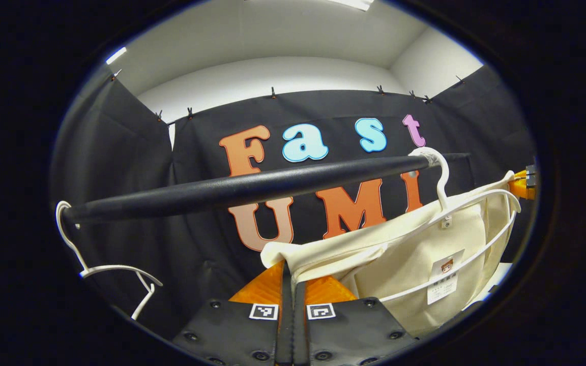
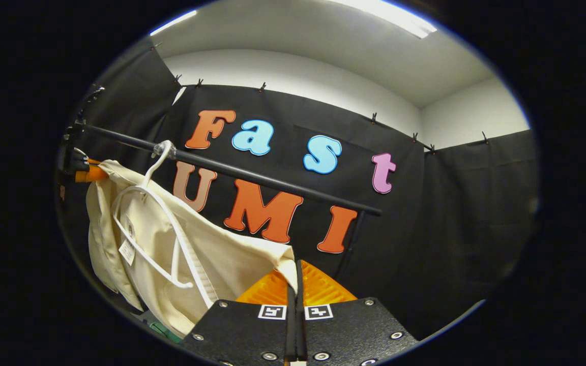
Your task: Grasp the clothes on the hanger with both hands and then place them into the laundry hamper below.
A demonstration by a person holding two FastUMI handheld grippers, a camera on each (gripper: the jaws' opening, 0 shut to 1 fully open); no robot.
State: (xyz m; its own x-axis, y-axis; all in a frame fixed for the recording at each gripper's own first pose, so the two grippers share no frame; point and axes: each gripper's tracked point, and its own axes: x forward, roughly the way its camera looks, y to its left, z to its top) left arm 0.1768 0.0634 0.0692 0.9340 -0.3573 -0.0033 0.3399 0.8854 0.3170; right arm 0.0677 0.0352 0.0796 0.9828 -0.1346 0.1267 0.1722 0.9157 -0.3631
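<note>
While hanger (image 1: 476,203) hangs, L gripper (image 1: 293,277) & R gripper (image 2: 295,272) apparently pinch garment (image 1: 415,254) edges.

the garment (image 1: 415,254) is cream all over, plain, with no print on the cloth. a small white tag (image 1: 443,282) hangs inside it, with a spot of orange-brown at its top. in the right gripper view the same cream cloth (image 2: 211,254) shows a ribbed white strip along one edge. the hanger (image 1: 456,203) carrying it is white, and so is the spare hanger (image 1: 115,269) at the other end. the rail (image 1: 252,185) is black with a dull sheen. the wall above the cloth is white, the ceiling (image 2: 293,35) pale grey. each claw (image 1: 293,284) carries a small black-and-white square marker (image 1: 264,311).
</note>
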